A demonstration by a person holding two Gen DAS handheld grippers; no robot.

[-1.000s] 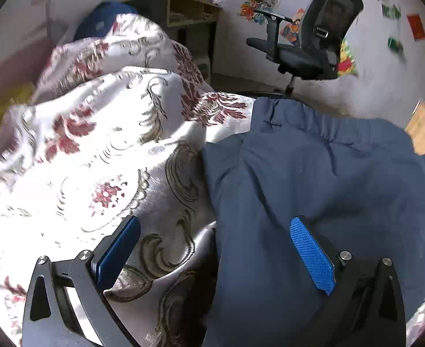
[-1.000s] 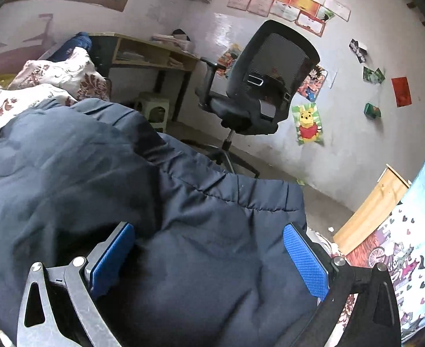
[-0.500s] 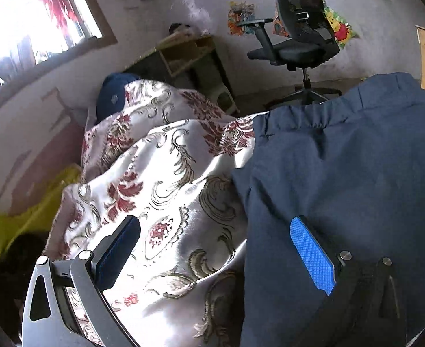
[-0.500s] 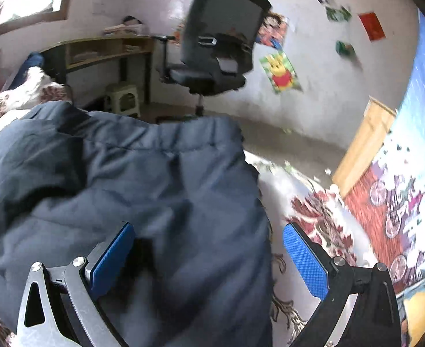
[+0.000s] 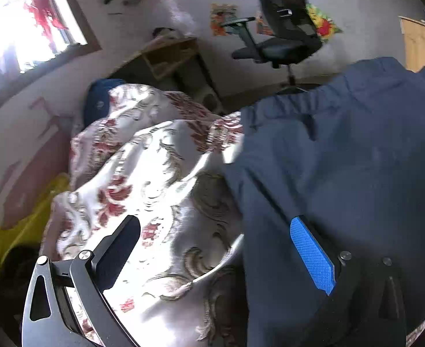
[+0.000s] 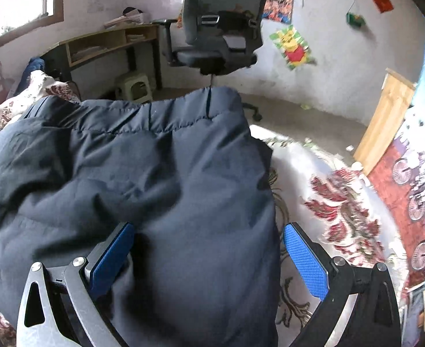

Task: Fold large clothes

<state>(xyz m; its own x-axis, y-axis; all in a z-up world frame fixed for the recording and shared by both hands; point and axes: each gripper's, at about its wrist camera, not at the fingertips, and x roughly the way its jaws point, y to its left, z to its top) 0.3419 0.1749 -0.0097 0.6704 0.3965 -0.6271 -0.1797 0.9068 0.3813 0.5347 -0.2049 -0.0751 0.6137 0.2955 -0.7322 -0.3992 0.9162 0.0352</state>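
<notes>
A dark navy padded jacket (image 6: 160, 179) lies on a bed covered by a white and red floral bedspread (image 5: 143, 179). In the left wrist view the jacket (image 5: 342, 167) fills the right half. My left gripper (image 5: 215, 251) is open, over the jacket's left edge where it meets the bedspread. My right gripper (image 6: 209, 257) is open and straddles the jacket's right side, its right fingertip (image 6: 304, 260) over the bedspread. Neither gripper holds cloth.
A black office chair (image 6: 218, 31) stands beyond the bed's far edge, near a wooden desk (image 6: 108, 43) and a small green stool (image 6: 134, 86). A window (image 5: 18, 26) is at the left. A wooden board (image 6: 385, 121) leans at the right wall. Yellow cloth (image 5: 18, 231) lies beside the bed.
Both grippers have lifted and tilted, so more of the room and bedspread shows. The right gripper has shifted toward the jacket's right edge. Both stay open.
</notes>
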